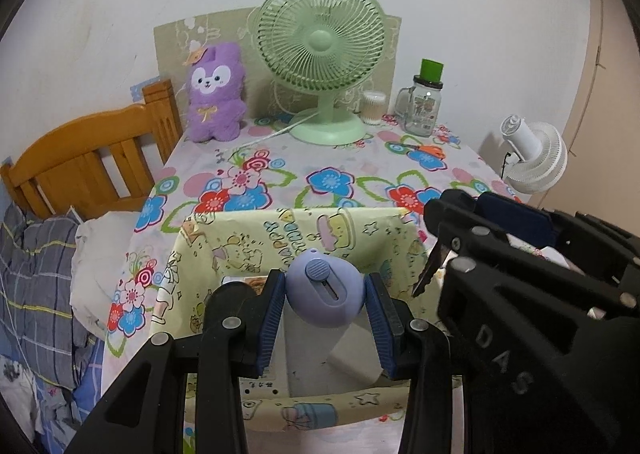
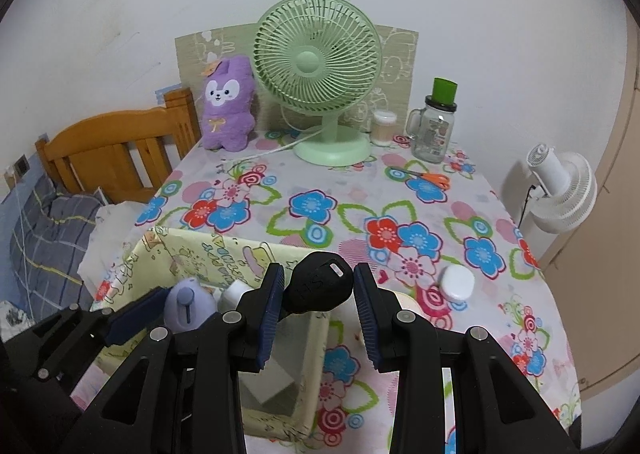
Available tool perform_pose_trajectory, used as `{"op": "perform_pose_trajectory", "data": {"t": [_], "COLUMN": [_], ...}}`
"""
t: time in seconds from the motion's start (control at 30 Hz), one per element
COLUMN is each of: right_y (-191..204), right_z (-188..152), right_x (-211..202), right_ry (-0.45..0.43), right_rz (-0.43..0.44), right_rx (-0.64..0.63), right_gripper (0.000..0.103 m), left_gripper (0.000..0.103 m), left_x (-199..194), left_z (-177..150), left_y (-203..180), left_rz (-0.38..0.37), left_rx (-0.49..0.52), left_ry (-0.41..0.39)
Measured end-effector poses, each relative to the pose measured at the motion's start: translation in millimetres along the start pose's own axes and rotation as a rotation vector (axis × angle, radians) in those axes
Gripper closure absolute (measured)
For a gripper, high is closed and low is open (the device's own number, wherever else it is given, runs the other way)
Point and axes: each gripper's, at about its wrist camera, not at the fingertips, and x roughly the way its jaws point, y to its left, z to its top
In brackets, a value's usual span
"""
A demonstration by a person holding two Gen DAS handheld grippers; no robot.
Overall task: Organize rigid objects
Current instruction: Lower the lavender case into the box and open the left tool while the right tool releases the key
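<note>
Lavender utility knife (image 1: 326, 290) sits clamped in my left gripper (image 1: 325, 302) over the yellow fabric box (image 1: 240, 242), while my right gripper (image 2: 319, 288) pinches a black key (image 2: 318, 288) at the rim, both poised for dropping in.

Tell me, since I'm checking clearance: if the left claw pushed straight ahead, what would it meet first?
Likely the far wall of the yellow fabric box, just past the purple cutter gripped by the left claw; depth is uncertain.
</note>
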Motion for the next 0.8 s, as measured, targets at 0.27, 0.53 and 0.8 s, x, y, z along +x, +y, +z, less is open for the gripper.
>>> {"op": "perform_pose_trajectory", "data": {"t": [0.27,0.53,0.8], "right_y": [7.1,10.9,12.0], "right_z": [1.5,-1.3,-2.3], "right_x": [17.2,32.0,30.3], "right_ry": [0.035,0.064,0.041], "right_rz": [0.046,0.075,0.065], "right_rx": [-0.013,-0.025,-0.053], "right_gripper": [0.064,0.064,0.032], "left_gripper": [0.06,0.057,0.026], "left_x": [15.2,23.2,22.0], "left_z": [-4.1,-5.4,-4.8], "left_y": [9.2,12.9,11.5], "left_rz": [-0.03,-0.038,-0.037], "left_rx": [-0.026,-0.032,-0.033], "left_ry": [0.054,0.068,0.057]}}
